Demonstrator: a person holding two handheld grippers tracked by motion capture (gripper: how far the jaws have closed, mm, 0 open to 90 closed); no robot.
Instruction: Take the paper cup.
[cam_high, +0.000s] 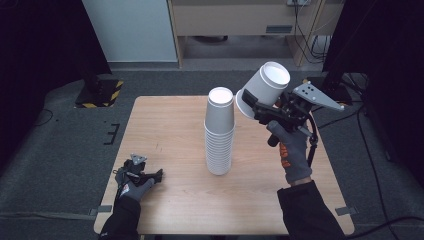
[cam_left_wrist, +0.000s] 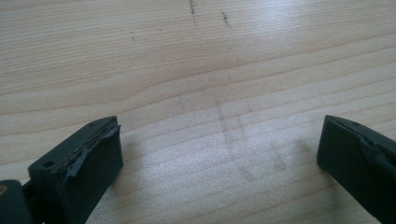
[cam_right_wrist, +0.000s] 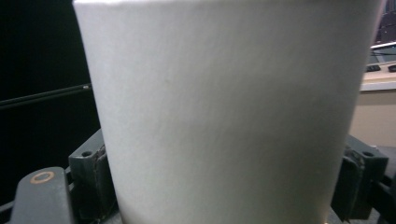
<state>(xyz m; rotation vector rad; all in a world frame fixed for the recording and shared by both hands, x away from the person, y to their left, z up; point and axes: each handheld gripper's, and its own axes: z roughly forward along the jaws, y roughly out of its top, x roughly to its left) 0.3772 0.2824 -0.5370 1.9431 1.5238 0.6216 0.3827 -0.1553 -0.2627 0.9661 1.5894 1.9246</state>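
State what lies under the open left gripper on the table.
Under the left gripper, jaws apart, lies bare wooden table with faint dark marks. The wood beneath each jaw is covered.

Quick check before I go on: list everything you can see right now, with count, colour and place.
Cup stack: one, white, upside down, upright at table centre.
Single cup: one, white, tilted, held up in the air right of the stack's top.
Table: one, light wood, bare in front of the left jaws.
Striped base: one, black and yellow, floor beyond the table's far left corner.
Left hand-held gripper: black, jaws open, resting at the table's near left.
Right hand-held gripper: black, jaws closed on the single cup.
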